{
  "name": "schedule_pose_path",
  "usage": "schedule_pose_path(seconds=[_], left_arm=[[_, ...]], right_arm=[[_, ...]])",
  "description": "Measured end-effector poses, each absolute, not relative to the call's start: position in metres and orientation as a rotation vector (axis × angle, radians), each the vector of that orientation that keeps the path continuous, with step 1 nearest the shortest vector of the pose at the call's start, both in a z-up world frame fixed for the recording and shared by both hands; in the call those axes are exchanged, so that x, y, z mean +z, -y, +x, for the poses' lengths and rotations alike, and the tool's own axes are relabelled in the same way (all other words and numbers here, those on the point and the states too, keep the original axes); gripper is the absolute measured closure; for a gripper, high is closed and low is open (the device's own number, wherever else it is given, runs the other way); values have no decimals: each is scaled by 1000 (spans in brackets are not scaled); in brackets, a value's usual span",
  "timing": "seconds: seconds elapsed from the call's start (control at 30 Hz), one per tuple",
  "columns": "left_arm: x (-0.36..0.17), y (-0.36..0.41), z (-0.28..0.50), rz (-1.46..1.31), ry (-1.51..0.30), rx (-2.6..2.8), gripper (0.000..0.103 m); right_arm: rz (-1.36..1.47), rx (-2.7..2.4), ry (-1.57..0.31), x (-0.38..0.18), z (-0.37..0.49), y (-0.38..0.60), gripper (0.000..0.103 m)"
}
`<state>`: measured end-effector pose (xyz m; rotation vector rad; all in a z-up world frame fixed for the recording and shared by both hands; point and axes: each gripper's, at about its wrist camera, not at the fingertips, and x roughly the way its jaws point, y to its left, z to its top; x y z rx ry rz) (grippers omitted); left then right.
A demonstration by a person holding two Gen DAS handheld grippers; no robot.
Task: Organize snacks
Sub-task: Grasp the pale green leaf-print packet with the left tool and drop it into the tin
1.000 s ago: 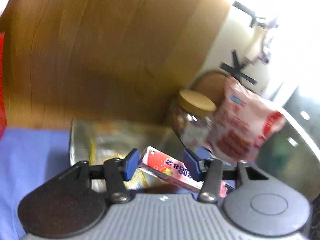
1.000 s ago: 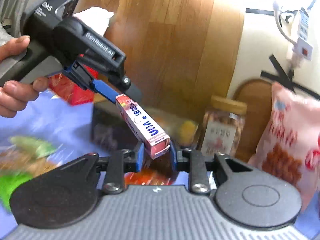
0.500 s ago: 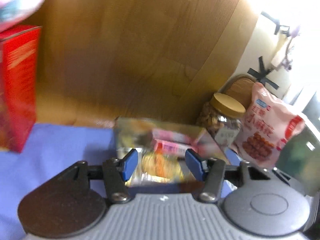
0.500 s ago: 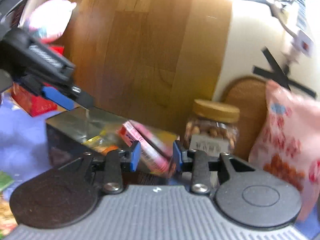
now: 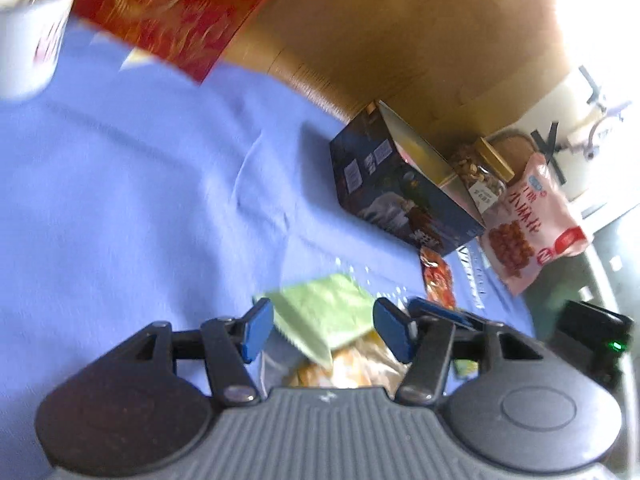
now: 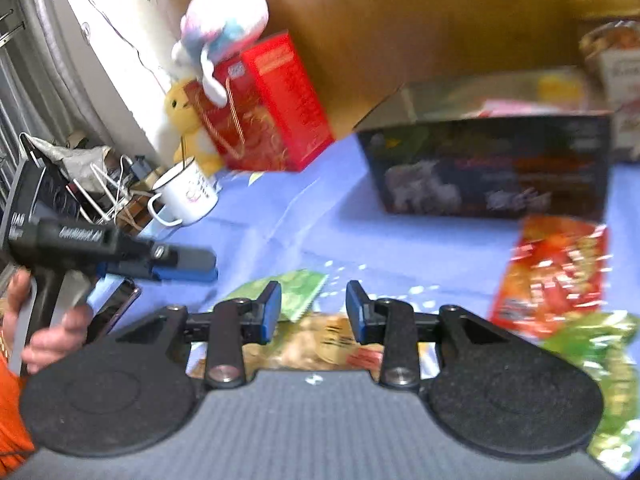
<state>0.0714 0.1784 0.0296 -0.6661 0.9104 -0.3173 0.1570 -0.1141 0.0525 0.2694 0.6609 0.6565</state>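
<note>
A dark open box point(image 5: 400, 200) point(image 6: 492, 168) stands on the blue cloth by the wooden wall, with a pink snack box point(image 6: 508, 109) lying inside. Loose packets lie in front: a green one point(image 5: 324, 316) point(image 6: 288, 292), a yellow one point(image 5: 352, 364) point(image 6: 320, 340), a red one point(image 5: 438, 276) point(image 6: 556, 276) and a second green one point(image 6: 604, 364). My left gripper point(image 5: 326, 330) is open and empty, just above the green packet. My right gripper point(image 6: 313, 312) is open and empty, above the green and yellow packets. The left gripper also shows in the right wrist view point(image 6: 176, 266).
A nut jar point(image 5: 480, 172) and a pink snack bag point(image 5: 528, 220) stand right of the box. A red gift bag point(image 6: 260, 112), soft toys point(image 6: 224, 28), a white mug point(image 6: 188, 192) and a phone point(image 6: 116, 308) are at the left. The blue cloth point(image 5: 120, 180) covers the table.
The pink box has left my right gripper and lies in the dark box. Both grippers have pulled back and swung down and left over the loose packets; both are open.
</note>
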Motion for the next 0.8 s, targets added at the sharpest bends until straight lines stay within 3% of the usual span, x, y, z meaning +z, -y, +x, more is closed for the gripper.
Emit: schedule_pose_path(seconds=[0.1, 0.2, 0.4, 0.8], left_arm=[[19, -176, 73, -704, -933, -341, 52], [7, -167, 75, -707, -952, -330, 71], [22, -156, 80, -664, -912, -349, 72], [100, -87, 183, -482, -730, -473, 72]], right_arm=[[288, 689, -737, 50, 173, 96, 65], [319, 705, -799, 41, 182, 82, 65], [297, 716, -750, 40, 172, 82, 75], [246, 507, -397, 97, 181, 135, 78]])
